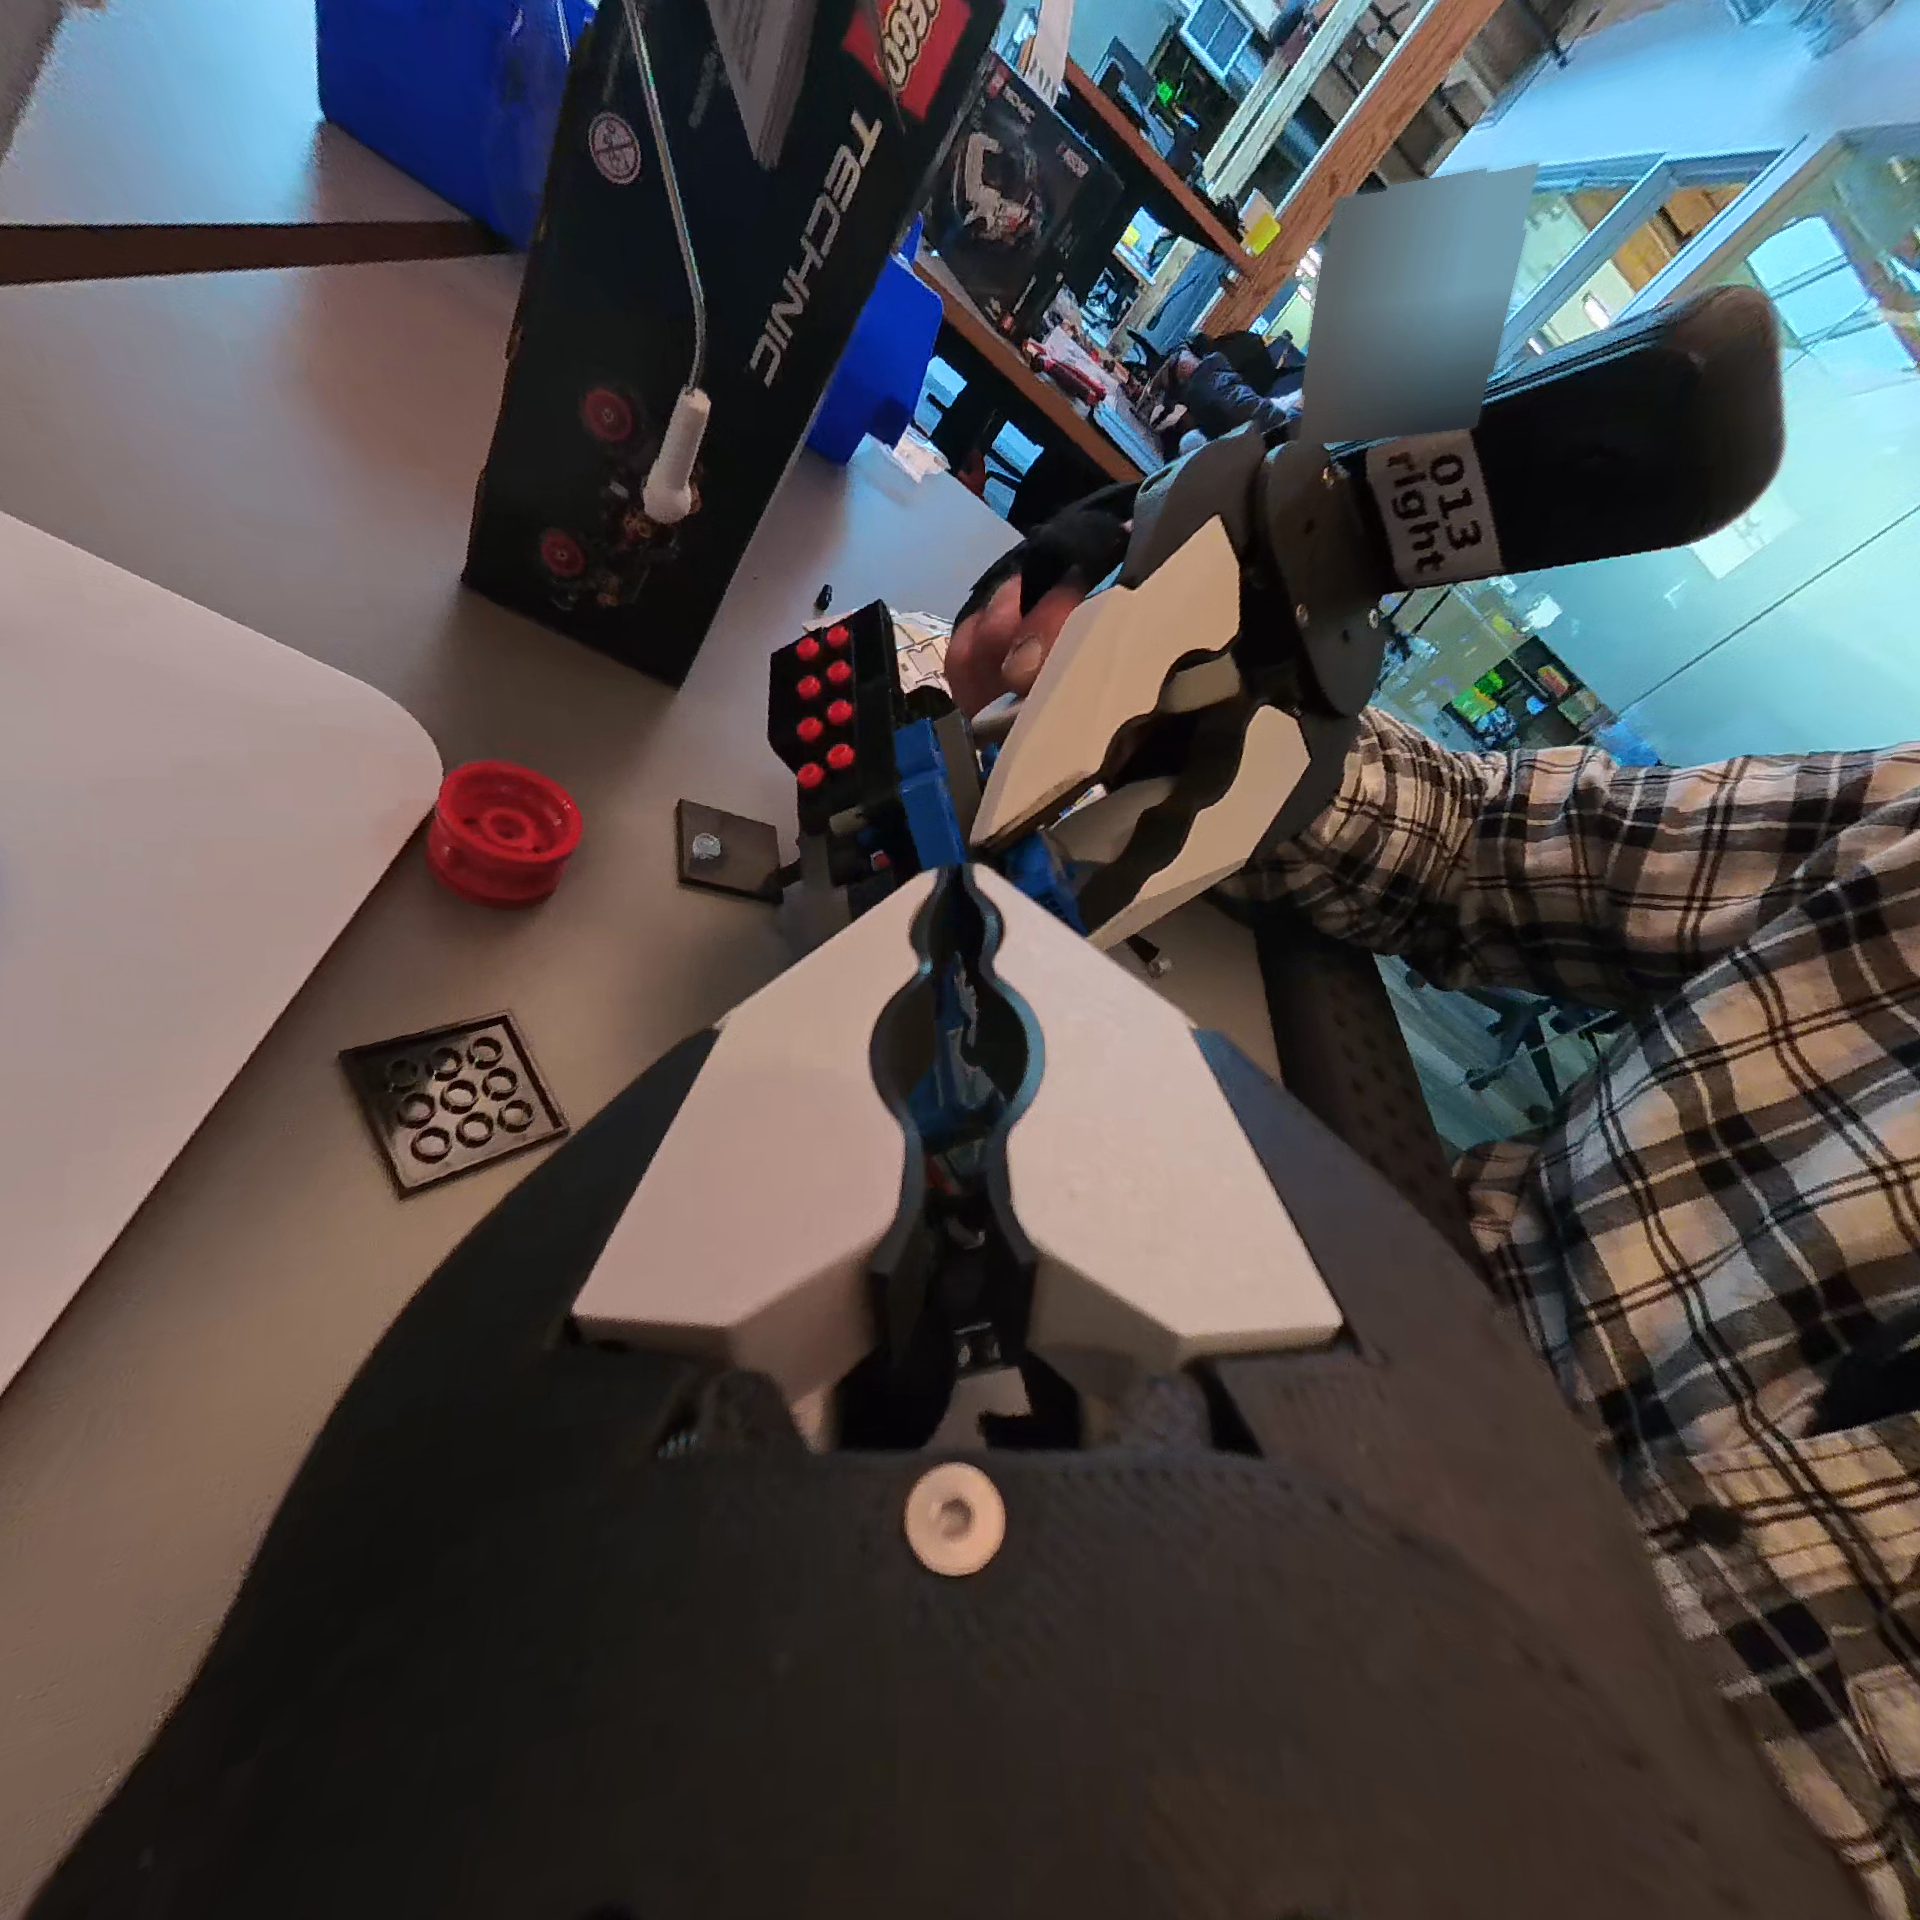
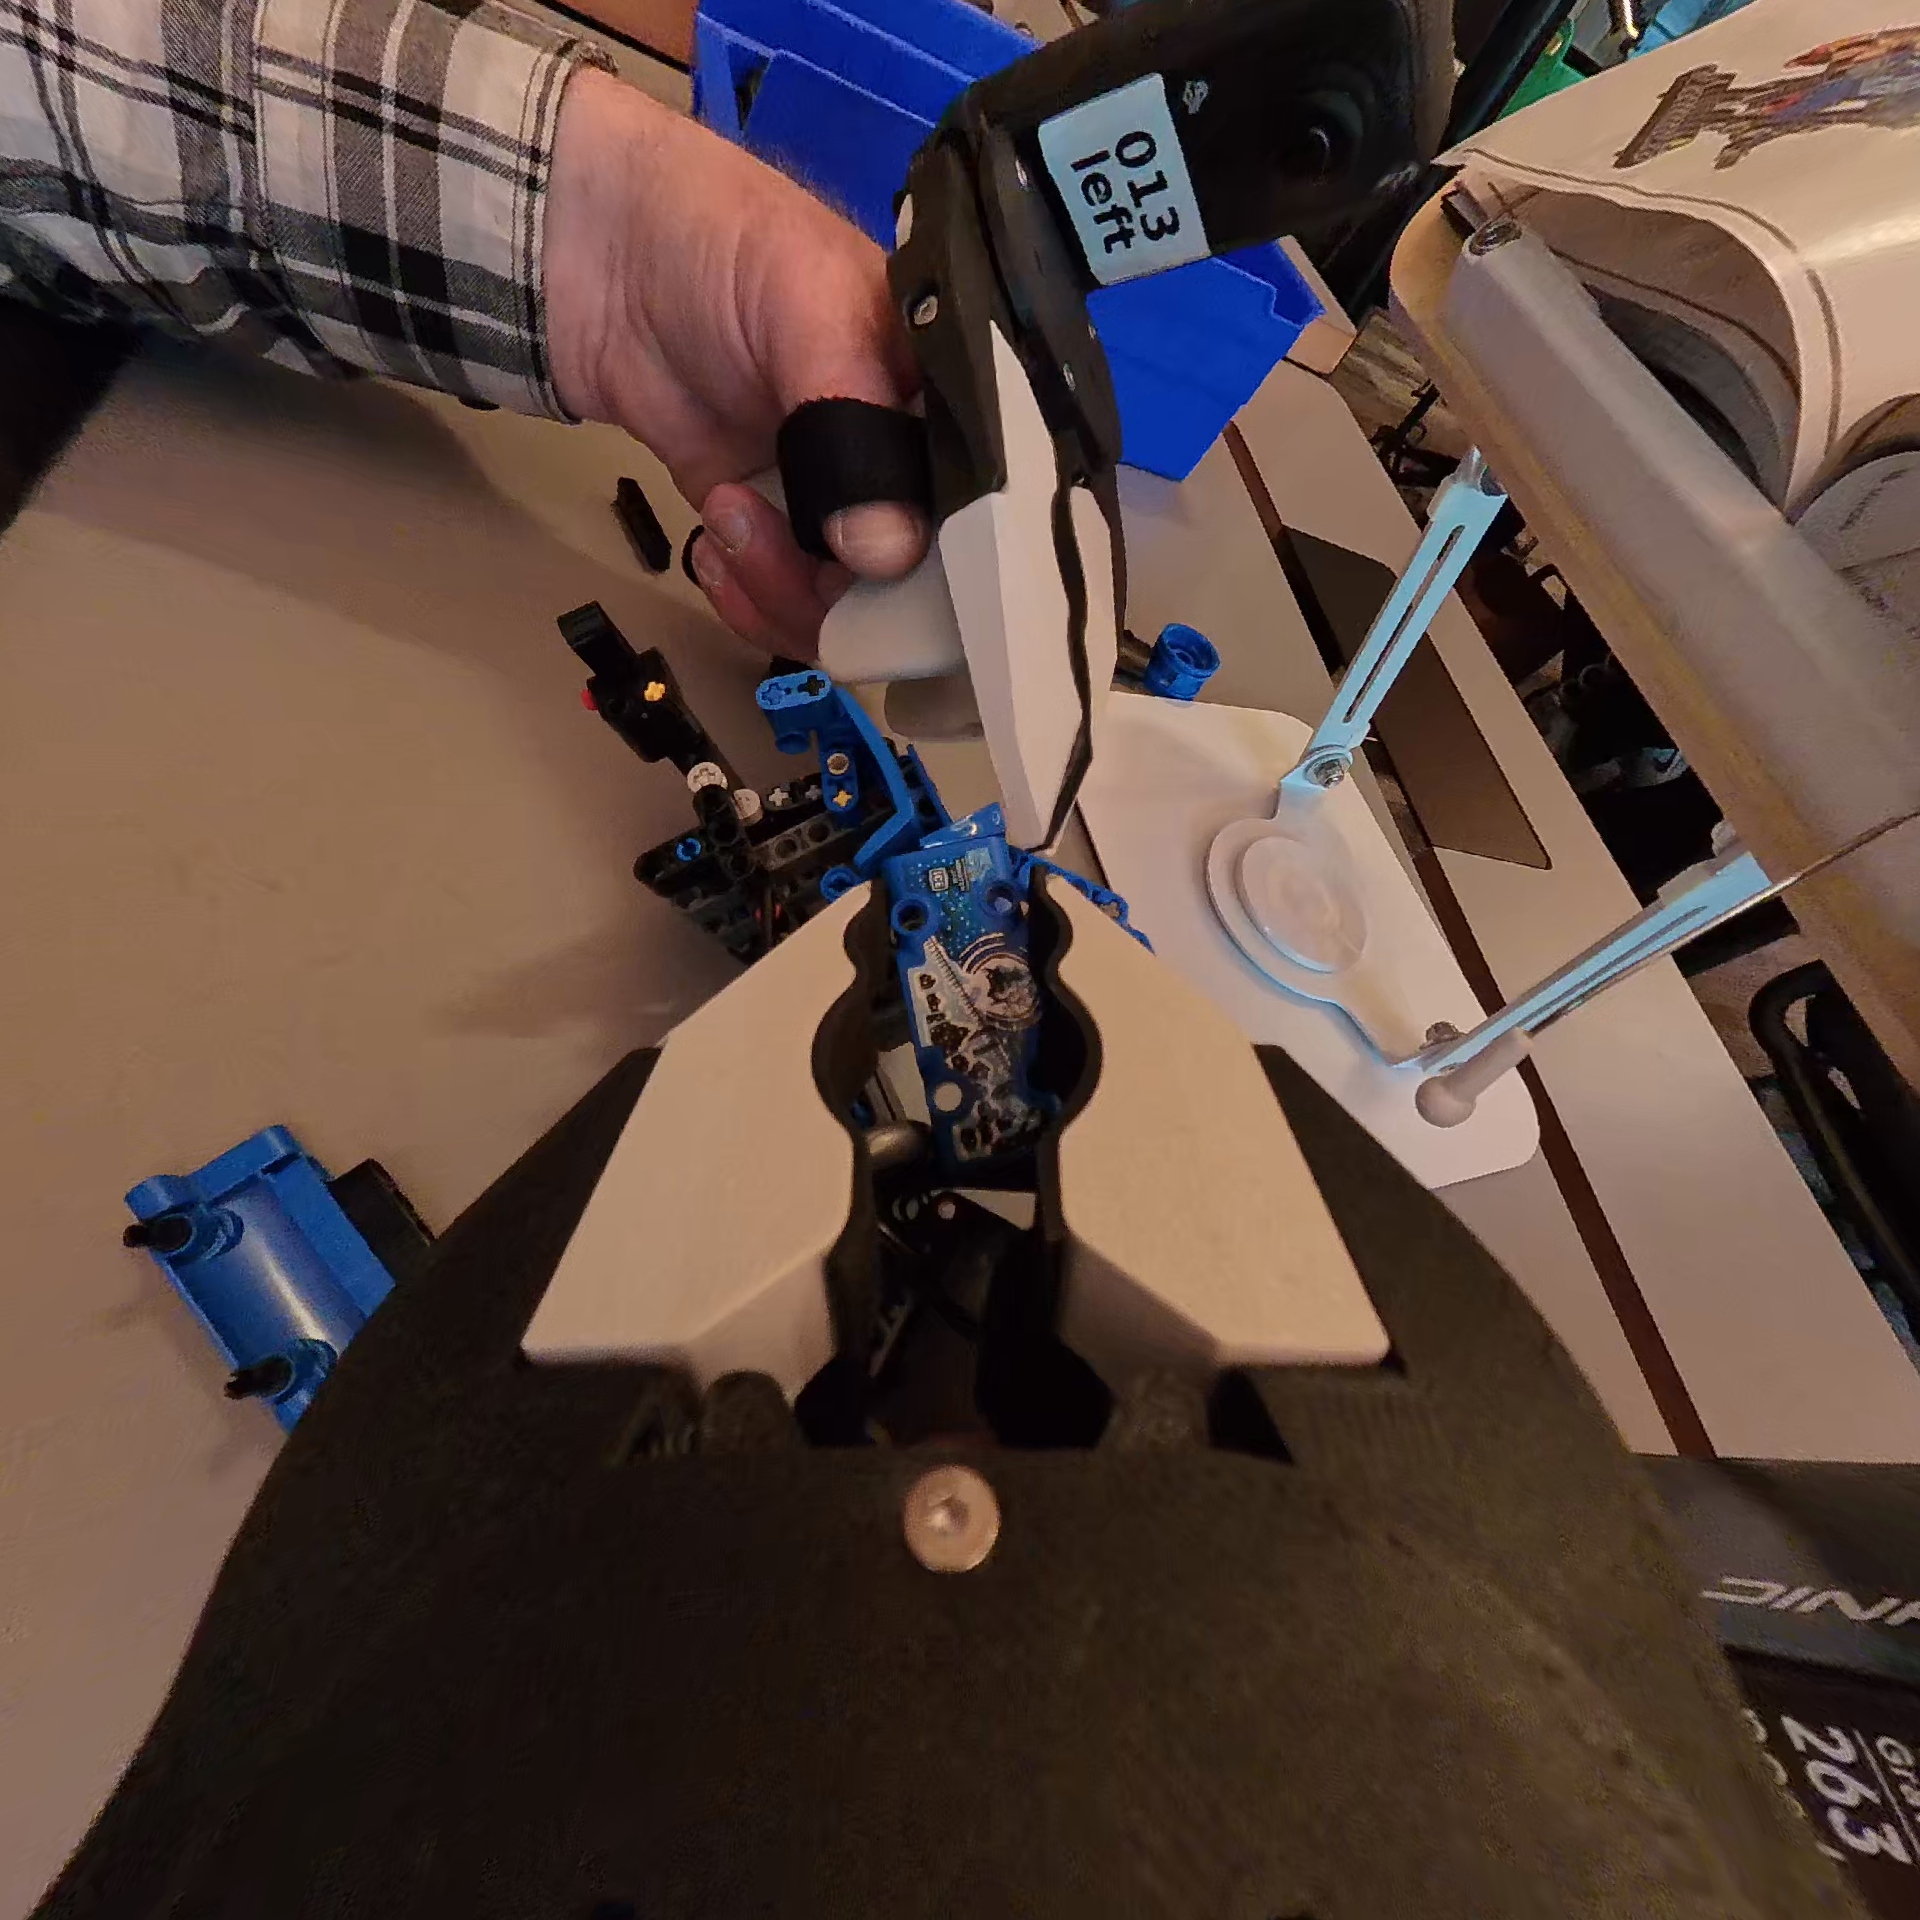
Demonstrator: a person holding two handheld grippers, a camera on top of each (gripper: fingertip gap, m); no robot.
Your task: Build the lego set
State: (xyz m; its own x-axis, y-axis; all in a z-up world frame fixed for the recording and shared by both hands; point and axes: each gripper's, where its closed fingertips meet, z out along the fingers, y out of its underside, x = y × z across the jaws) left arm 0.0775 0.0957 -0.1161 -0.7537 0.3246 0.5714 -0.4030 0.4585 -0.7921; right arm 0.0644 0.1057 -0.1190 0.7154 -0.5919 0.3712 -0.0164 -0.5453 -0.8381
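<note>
The partly built model has a black frame [image 2: 748, 842] and a blue stickered panel [image 2: 966, 966]. My right gripper [image 2: 951, 894] is closed around that panel and holds the model over the table. The left wrist view shows its two fingers [image 1: 1112, 707] astride the model's blue part [image 1: 925, 790], beside a black block with red studs [image 1: 831, 696]. My left gripper [image 1: 958, 883] is shut with its pads together. In the right wrist view its tip [image 2: 1049, 826] sits at the panel's top edge.
A red wheel hub [image 1: 504, 831], a black studded plate [image 1: 454, 1101] and a small dark plate [image 1: 727, 847] lie on the table. The set's black box [image 1: 707, 312] stands behind. A blue piece with black pins [image 2: 260, 1257] lies left. A white booklet stand [image 2: 1320, 904] is right. Both grippers' tips are close together, under 4 cm apart.
</note>
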